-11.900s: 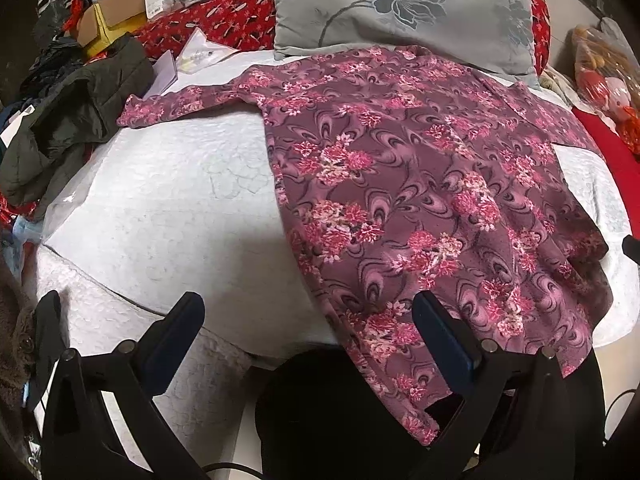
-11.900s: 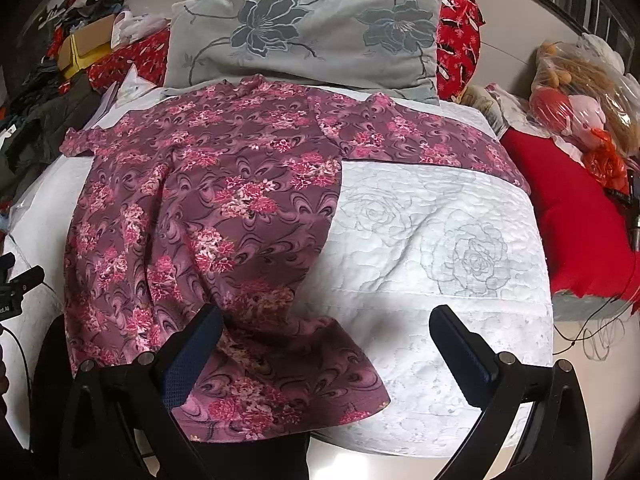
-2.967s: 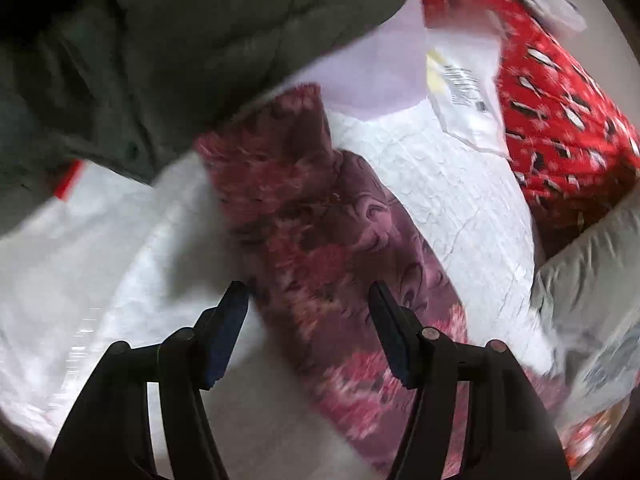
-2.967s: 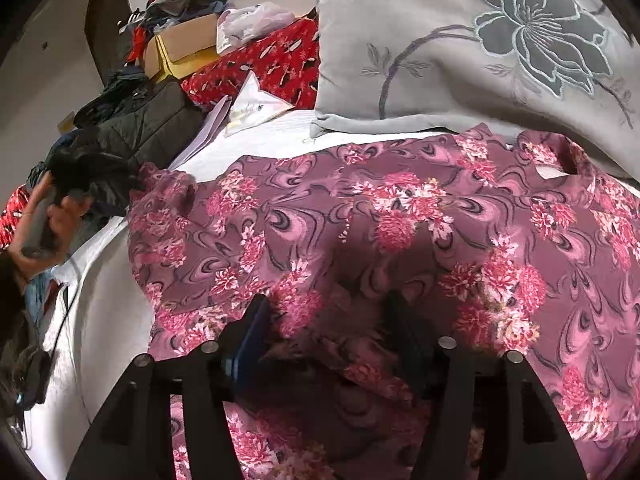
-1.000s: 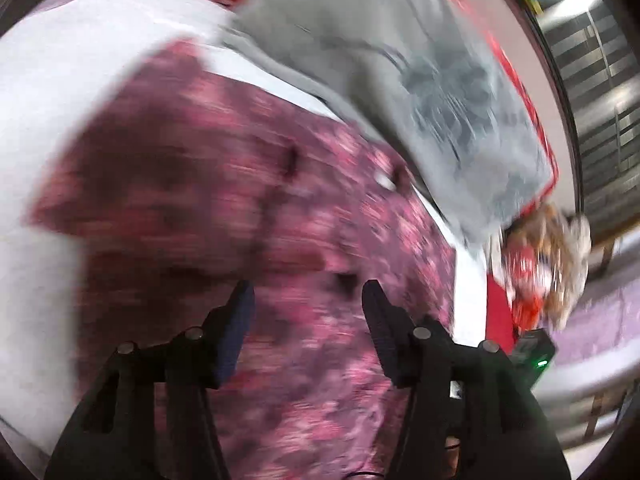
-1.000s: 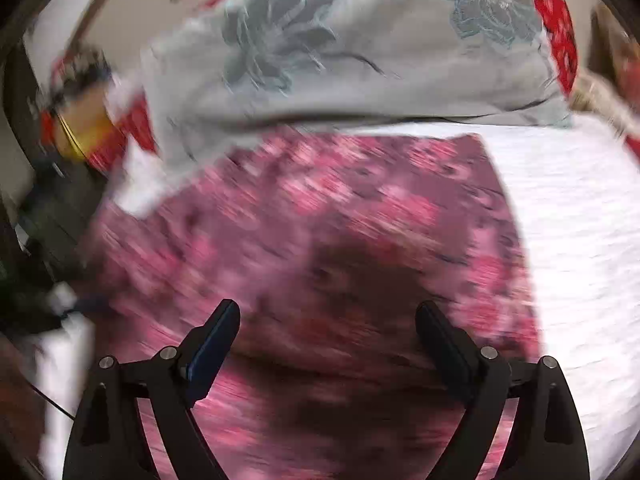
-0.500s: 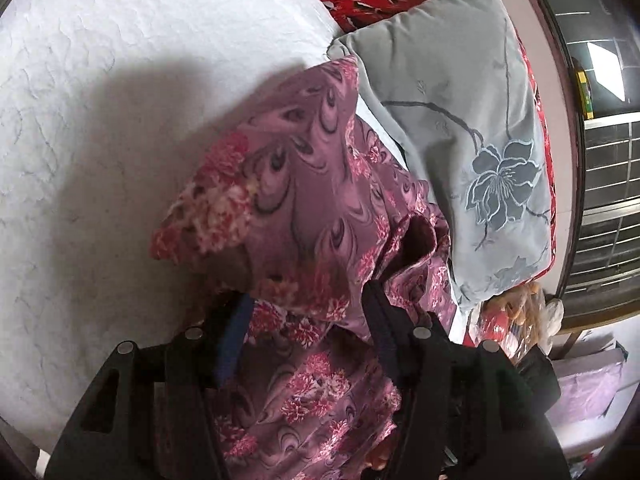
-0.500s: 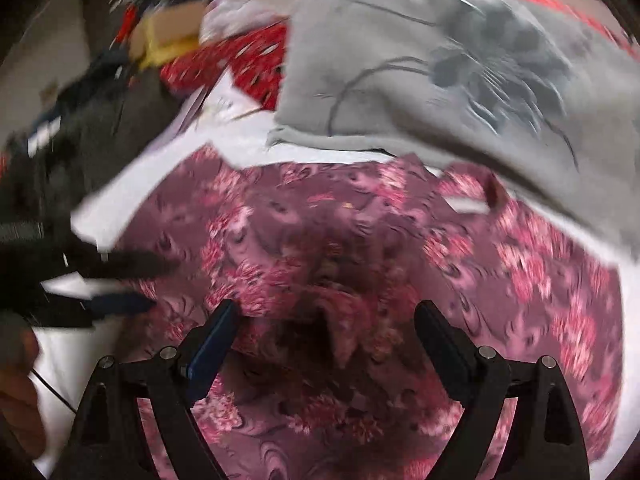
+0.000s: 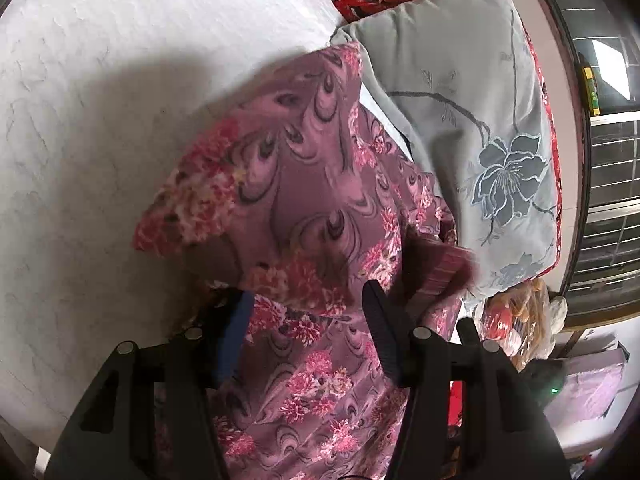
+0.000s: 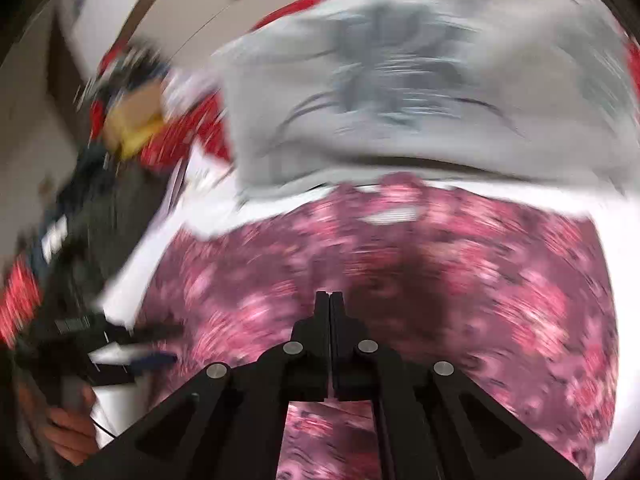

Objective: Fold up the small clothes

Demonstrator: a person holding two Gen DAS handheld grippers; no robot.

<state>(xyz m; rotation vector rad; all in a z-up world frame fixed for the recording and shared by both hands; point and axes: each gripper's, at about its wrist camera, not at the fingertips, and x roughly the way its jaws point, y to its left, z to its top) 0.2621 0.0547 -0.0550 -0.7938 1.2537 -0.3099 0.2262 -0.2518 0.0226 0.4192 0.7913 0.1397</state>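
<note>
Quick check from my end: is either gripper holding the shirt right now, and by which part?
The left gripper has a raised fold of the shirt between its fingers. The right gripper is shut, nothing between its fingers.

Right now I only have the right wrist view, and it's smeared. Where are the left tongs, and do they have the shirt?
Observer: The left tongs straddle the shirt's sleeve. Fabric lies between the fingers, but I can't tell whether they pinch it.
Operator: Is that sleeve flat on the bed?
Observer: No. Its cuff end is raised above the white bedcover and throws a shadow on it.
Operator: Which way does the cuff point?
Observer: Away from the grey pillow, toward bare bedcover.
</note>
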